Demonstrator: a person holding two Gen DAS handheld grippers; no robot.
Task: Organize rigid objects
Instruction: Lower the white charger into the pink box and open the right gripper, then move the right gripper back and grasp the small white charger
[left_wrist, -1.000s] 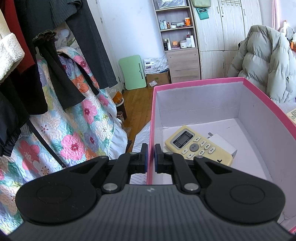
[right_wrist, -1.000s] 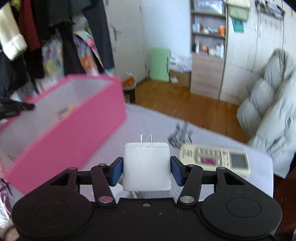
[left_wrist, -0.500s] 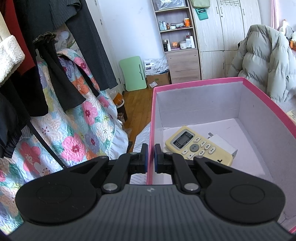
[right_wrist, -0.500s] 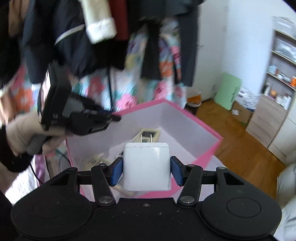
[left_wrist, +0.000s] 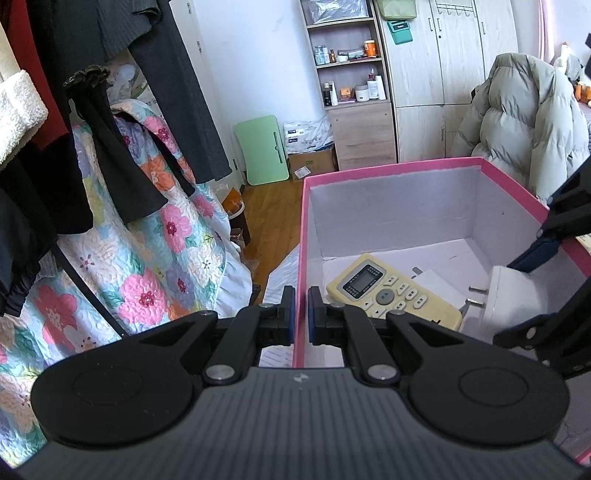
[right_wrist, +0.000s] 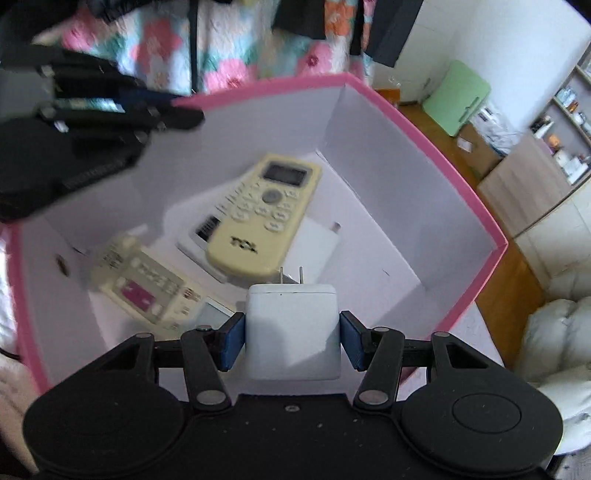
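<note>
**A:** Why is the left gripper pinched on the pink box?

**B:** Its jaws are together on the box's near wall, one pad inside, one outside. I'd judge that steadies the box so it won't slide or tip while things go in.

**A:** And the right gripper?

**B:** Its jaws are clamped on the white charger, a blue pad on each flat side, prongs pointing away towards the box floor. In the left wrist view the charger is already inside the box, below the rim and close to its right wall. Holding it by the flat faces looks like the firm choice; the corners are rounded.

**A:** What is already in the box?

**B:** A cream TCL remote lies on a white slab, overlapping a second white plug adapter towards the far corner. Nearer the left wall lies another remote with a magenta panel.

**A:** Is the charger touching anything below it?

**B:** I can't tell. The charger hides what's under it, and the right wrist view is smeared, so the second remote's buttons are unreadable.

**A:** Anything else unclear?

**B:** The slab under the cream remote is mostly covered; I can't name it. The left wrist view misses the second remote altogether, behind the gripper body, and shows only part of the right gripper. What the box stands on is barely visible.
</note>
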